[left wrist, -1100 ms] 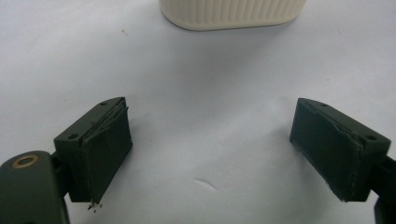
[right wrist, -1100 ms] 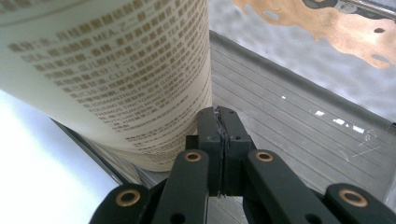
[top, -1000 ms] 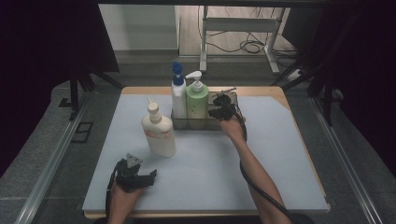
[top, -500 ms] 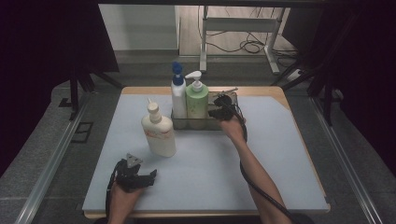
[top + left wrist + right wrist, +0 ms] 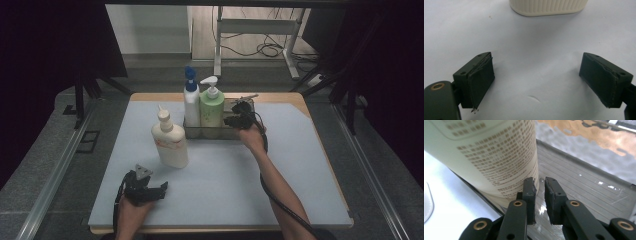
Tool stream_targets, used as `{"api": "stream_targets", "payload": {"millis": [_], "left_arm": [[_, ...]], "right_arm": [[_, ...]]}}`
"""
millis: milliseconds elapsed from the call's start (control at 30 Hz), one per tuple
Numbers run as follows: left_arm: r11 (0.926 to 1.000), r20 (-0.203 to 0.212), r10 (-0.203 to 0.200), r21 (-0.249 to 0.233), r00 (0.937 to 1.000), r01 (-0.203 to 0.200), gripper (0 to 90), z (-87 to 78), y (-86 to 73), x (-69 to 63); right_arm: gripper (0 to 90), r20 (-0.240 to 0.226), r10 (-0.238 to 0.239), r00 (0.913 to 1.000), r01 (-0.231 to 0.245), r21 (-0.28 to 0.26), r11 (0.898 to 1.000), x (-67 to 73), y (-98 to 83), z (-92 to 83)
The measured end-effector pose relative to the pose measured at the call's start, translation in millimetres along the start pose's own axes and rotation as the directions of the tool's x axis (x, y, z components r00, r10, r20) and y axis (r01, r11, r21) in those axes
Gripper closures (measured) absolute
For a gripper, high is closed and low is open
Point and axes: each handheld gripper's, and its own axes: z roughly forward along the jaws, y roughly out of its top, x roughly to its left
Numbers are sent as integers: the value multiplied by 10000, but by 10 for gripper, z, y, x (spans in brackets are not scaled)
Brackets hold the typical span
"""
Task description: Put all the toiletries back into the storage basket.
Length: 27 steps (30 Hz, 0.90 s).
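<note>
Spanning most of the high view, the worktop (image 5: 300, 170) carries a clear-walled tray (image 5: 227, 131) near its far edge and a cream bottle (image 5: 170, 142) standing loose, near its middle. Two bottles already stand upright at the tray's left end: a white one with a blue cap (image 5: 191, 102) and, just beside it, a green pump bottle (image 5: 212, 106); the right part of the tray is bare. So, by my reading, two bottles are stowed and the cream one is left to go in. The right gripper (image 5: 239, 119) hangs over the tray just right of the green bottle; its jaws have just been opening and now stand a narrow slit apart, nothing between them, the left one close against the bottle's label. The left gripper (image 5: 145, 189) rests near the front edge with jaws spread wide and empty, the cream bottle's base ahead of them.
</note>
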Motion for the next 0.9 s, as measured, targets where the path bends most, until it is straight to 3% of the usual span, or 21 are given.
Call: {"api": "stream_targets", "payload": {"millis": [367, 633, 900], "left_arm": [[10000, -9, 10, -3, 10000, -10, 122, -1, 0, -1], [10000, 4, -4, -17, 10000, 4, 124, 0, 0, -4], [10000, 16, -32, 15, 10000, 32, 125, 0, 2, -2]], "right_arm": [[516, -30, -20, 10000, 18, -479, 9989, 9, -60, -195], [424, -224, -331, 9992, 316, -650, 9974, 50, -107, -393], [323, -311, -766, 9966, 752, -432, 9962, 114, -179, -549]]}}
